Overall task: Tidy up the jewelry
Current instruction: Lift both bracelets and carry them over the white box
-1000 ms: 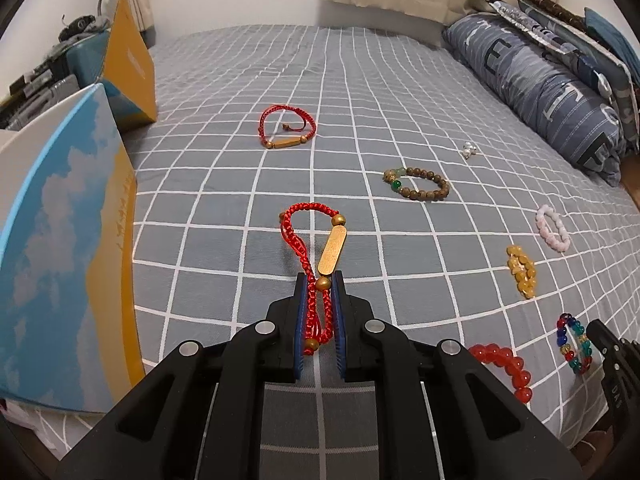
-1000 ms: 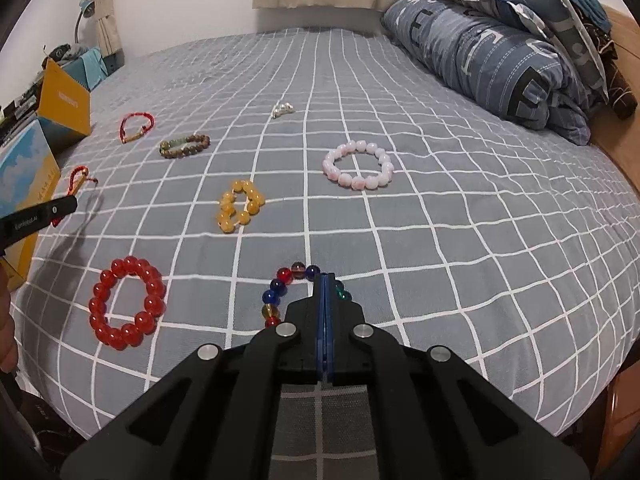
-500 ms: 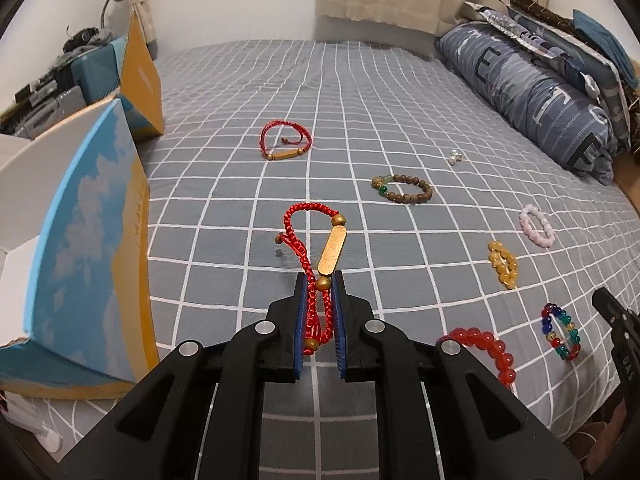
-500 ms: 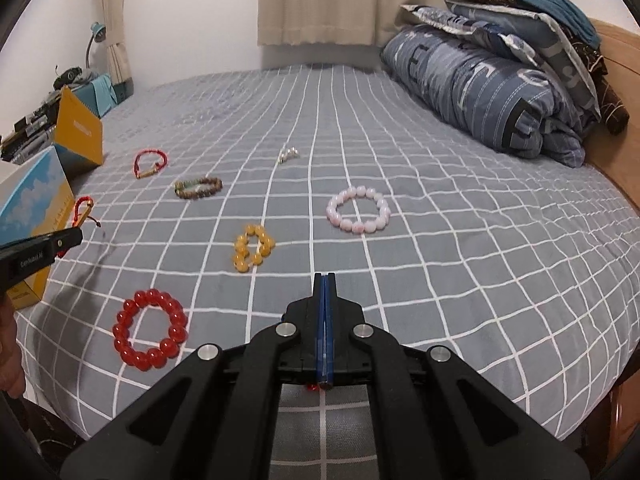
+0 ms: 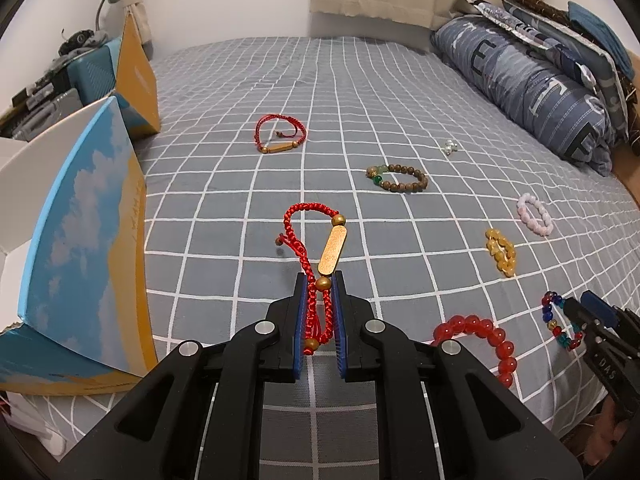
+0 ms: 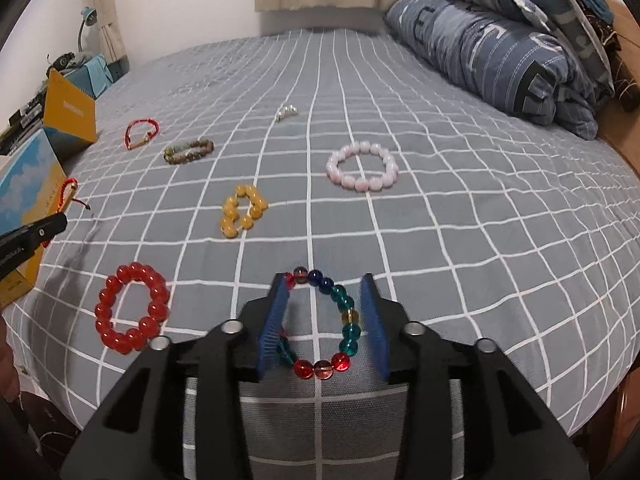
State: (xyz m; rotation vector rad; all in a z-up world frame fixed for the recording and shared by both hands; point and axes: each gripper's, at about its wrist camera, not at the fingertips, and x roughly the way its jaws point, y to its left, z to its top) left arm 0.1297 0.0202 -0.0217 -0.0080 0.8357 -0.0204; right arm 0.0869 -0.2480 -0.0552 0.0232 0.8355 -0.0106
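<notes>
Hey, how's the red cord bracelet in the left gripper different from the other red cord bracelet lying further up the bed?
The held red cord bracelet is pinched between the left gripper's jaws, its loop stretched long and narrow; the far red cord bracelet lies free on the bedspread, spread into a rounder loop. The held one's gold bar points away from the camera; the far one's lies crosswise. Both are braided red cord with a gold bar and beads.

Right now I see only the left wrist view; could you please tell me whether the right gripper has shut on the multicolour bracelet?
Observer: No, the right gripper is open; the multicolour bracelet lies on the bed between its fingers.
Operator: Thank you; what is the small white piece past the brown beads?
Observer: The white piece is a short curved row of pearly beads.
</notes>
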